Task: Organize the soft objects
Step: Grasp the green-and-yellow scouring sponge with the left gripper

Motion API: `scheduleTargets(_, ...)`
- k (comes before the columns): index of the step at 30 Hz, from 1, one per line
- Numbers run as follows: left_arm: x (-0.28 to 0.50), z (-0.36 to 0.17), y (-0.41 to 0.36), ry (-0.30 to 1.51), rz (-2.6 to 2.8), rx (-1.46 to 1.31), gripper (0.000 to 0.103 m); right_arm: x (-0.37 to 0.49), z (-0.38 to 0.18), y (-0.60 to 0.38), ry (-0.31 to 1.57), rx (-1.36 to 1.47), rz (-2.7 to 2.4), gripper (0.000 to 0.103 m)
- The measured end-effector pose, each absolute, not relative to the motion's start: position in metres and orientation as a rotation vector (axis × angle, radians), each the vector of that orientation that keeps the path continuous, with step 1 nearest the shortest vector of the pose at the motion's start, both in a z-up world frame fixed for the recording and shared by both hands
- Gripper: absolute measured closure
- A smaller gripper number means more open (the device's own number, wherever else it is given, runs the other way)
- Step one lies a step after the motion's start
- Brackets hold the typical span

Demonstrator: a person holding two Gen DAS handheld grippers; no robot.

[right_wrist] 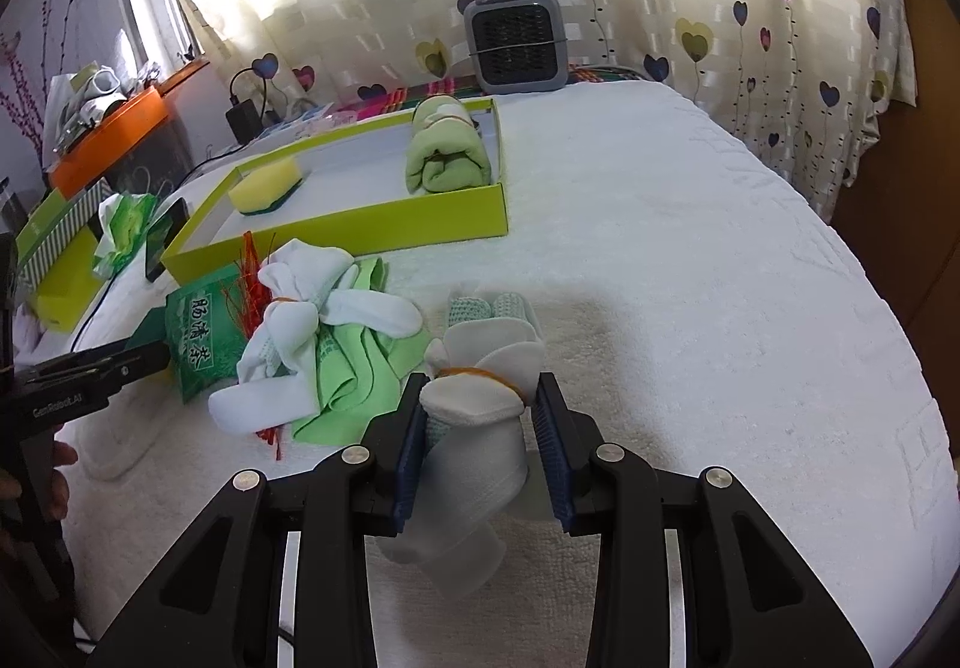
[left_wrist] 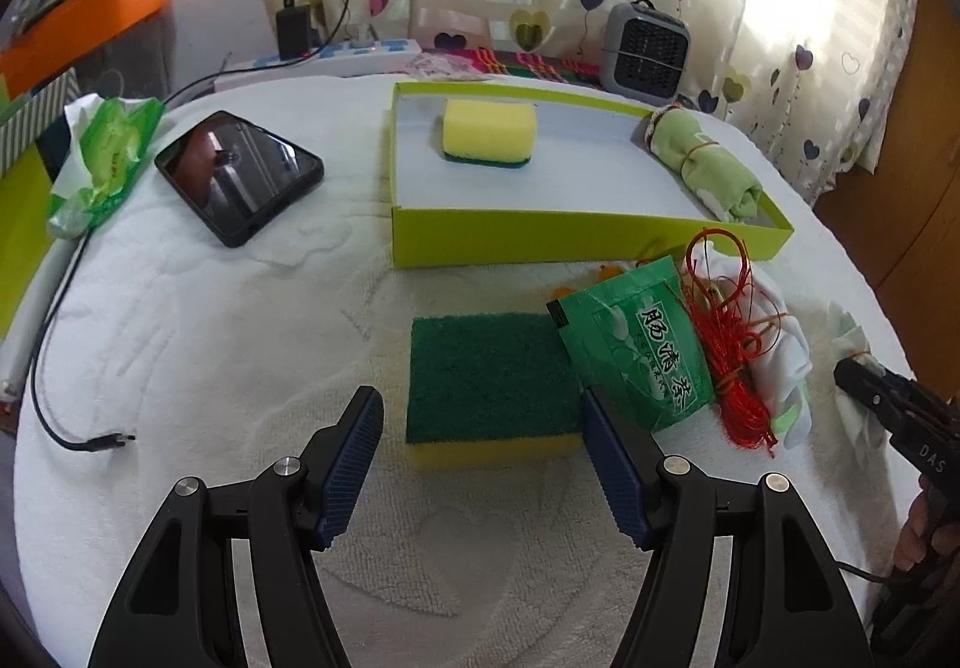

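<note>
Left wrist view: left gripper [left_wrist: 483,464] spread wide, jaws either side of the near green-topped yellow sponge [left_wrist: 489,377], which lies flat on the white towel-covered table [left_wrist: 210,320]. Neither pad seems to touch it yet. The right pad sits just against the green foil tea packet [left_wrist: 636,344], which overlaps the sponge's right edge. Beyond it, a tangle of red string [left_wrist: 729,344]. The lime-green shallow cardboard box [left_wrist: 540,233] stands farther off, holding a second yellow sponge [left_wrist: 489,131] at its far left and a rolled green towel [left_wrist: 708,158] at its right end. A black phone [left_wrist: 240,176] lies to the left.

Right wrist view: right gripper [right_wrist: 480,455] partly closed around a bundled white sock bound with a rubber band [right_wrist: 474,428]. The left pad presses it; whether the right pad touches, I cannot tell. A loose heap of white socks and green cloth [right_wrist: 324,338] lies near left.

Risks, as judged:
- Left jaws closing may pinch the packet along with the sponge.
- The one-sided sock grip may slip on lifting.
- Both arms heading for the box could collide.
</note>
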State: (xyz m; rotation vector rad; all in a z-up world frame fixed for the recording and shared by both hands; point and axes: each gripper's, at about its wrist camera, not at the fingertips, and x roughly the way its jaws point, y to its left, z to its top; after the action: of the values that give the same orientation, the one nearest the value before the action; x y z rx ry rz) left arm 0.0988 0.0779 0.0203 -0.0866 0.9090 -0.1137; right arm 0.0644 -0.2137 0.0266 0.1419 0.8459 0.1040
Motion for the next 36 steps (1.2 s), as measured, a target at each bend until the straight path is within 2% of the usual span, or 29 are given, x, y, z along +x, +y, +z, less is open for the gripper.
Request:
scheduleTargets(10,0.1007,0.0165,0.0826,0.916,-0.12,-0.115,0.036,0.0688,0.0253,-0.2117,0.854,0.147,0.122,0.067)
scheduleTargets(16,0.0985,0.0179,0.0785,0.907,-0.139,-0.103,0.046,0.0694,0.0249,-0.2124,0.858,0.151,0.125,0.067)
scheduleTargets(36,0.094,0.0256,0.0821,0.873,-0.127,-0.11,0.048,0.068,0.0277,-0.2123,0.847,0.149,0.126,0.067)
